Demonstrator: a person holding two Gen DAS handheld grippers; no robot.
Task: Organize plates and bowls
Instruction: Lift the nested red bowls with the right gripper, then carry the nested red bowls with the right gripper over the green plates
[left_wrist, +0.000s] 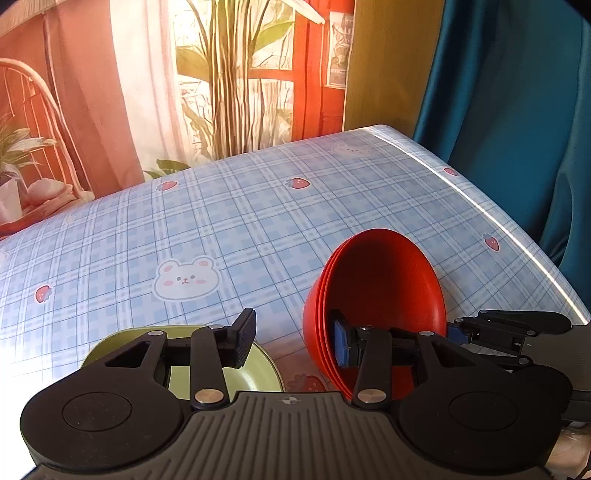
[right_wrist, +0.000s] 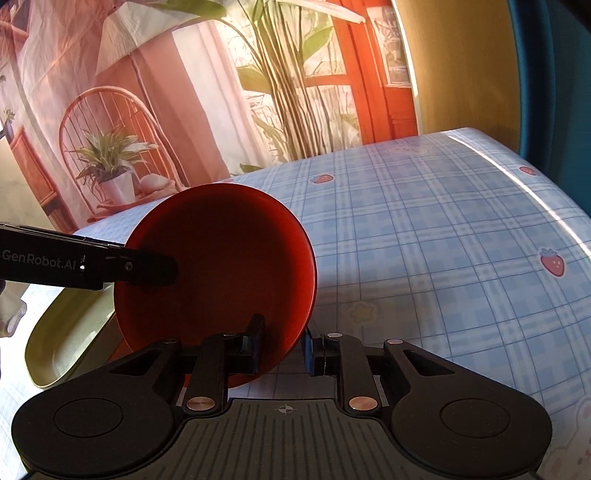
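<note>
A stack of red bowls (left_wrist: 380, 291) is tilted on its side above the checked table; it also shows in the right wrist view (right_wrist: 221, 266). My left gripper (left_wrist: 293, 341) is open, its right finger inside the bowl and its left finger outside the stack. My right gripper (right_wrist: 282, 347) has one finger inside the rim and one outside, with gaps, so it looks open around the rim. A green plate (left_wrist: 258, 369) lies under the left gripper; it also shows at the left in the right wrist view (right_wrist: 70, 332).
The table (left_wrist: 221, 229) has a blue plaid cloth with bears and strawberries. Its right edge (left_wrist: 517, 236) borders a teal curtain (left_wrist: 517, 110). A printed backdrop with a chair and plants hangs behind the far edge.
</note>
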